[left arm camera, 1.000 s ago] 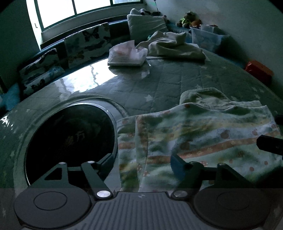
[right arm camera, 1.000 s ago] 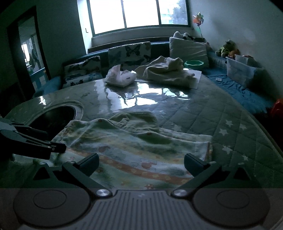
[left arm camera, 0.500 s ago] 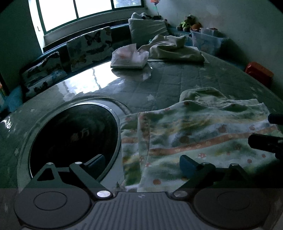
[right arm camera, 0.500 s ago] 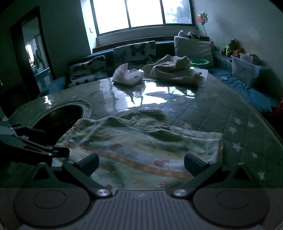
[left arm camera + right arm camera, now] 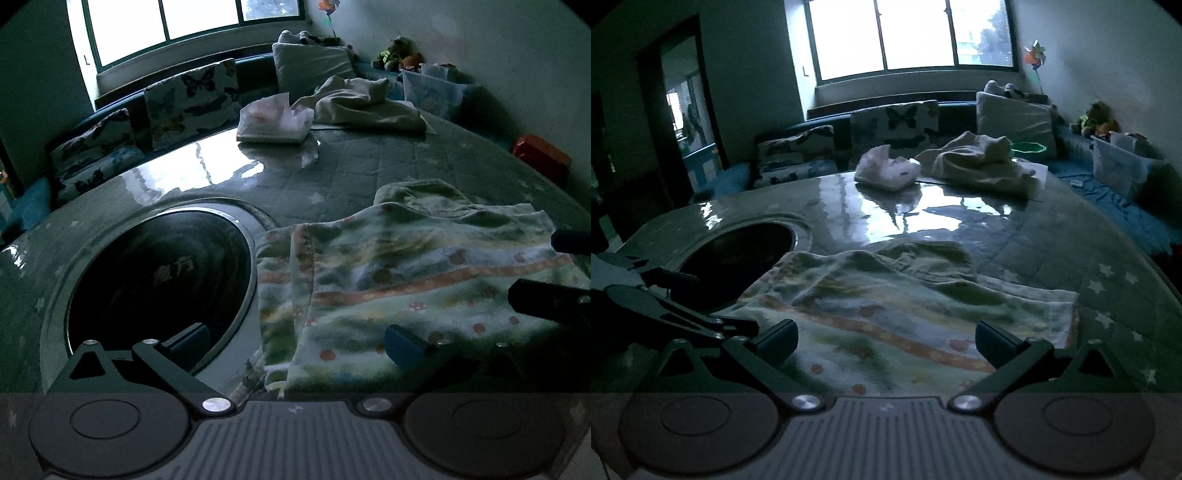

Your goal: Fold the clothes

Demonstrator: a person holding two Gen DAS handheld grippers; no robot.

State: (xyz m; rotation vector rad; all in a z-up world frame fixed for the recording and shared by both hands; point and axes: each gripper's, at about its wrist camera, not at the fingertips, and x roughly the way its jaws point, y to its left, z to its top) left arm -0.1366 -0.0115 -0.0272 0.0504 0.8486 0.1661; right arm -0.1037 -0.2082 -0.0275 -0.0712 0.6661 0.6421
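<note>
A patterned cloth (image 5: 908,317) is spread flat on the round table (image 5: 1071,229), just beside the dark round opening (image 5: 162,280). The left gripper (image 5: 295,341) is held spread over the cloth's left edge, nothing pinched. The right gripper (image 5: 886,341) is likewise spread above the cloth's near edge; contact cannot be judged in the dim light.

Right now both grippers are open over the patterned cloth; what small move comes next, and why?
Probably lower both and pinch the near edge. The left gripper and right gripper gape, holding nothing, above the patterned cloth, which lies flat beside the dark round opening.
</note>
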